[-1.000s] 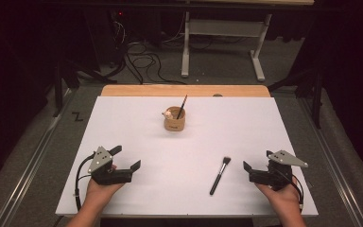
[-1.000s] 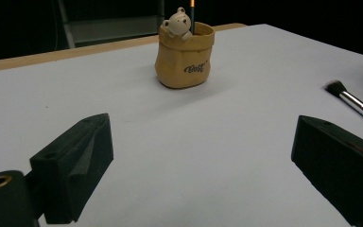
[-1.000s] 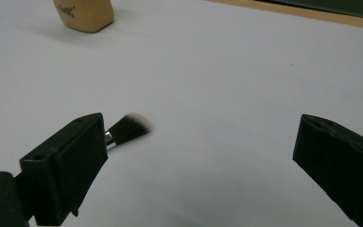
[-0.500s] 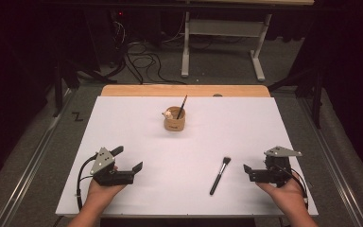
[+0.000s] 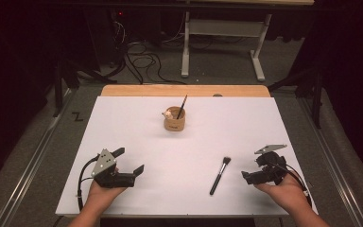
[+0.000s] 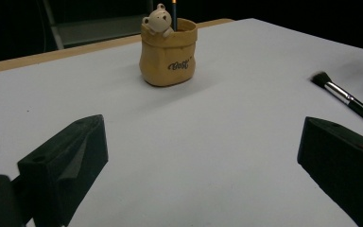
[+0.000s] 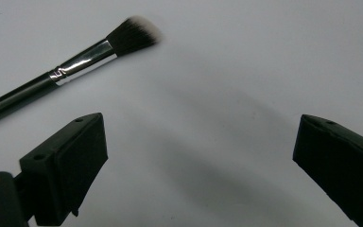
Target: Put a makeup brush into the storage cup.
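Tan sack-shaped pot [image 5: 175, 124], slim black brush [image 5: 220, 175], white tabletop [image 5: 123, 123]

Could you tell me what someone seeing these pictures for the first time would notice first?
Probably the tan bear-faced pot standing alone toward the far middle of the white table, with a thin dark stick leaning out of it. Next, the makeup brush lying flat near the front, bristles pointing away from the person. It sits just left of the right gripper, whose jaws are open, as are the left gripper's.

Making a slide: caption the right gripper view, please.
Open right gripper poised above white table, a makeup brush lying just ahead.
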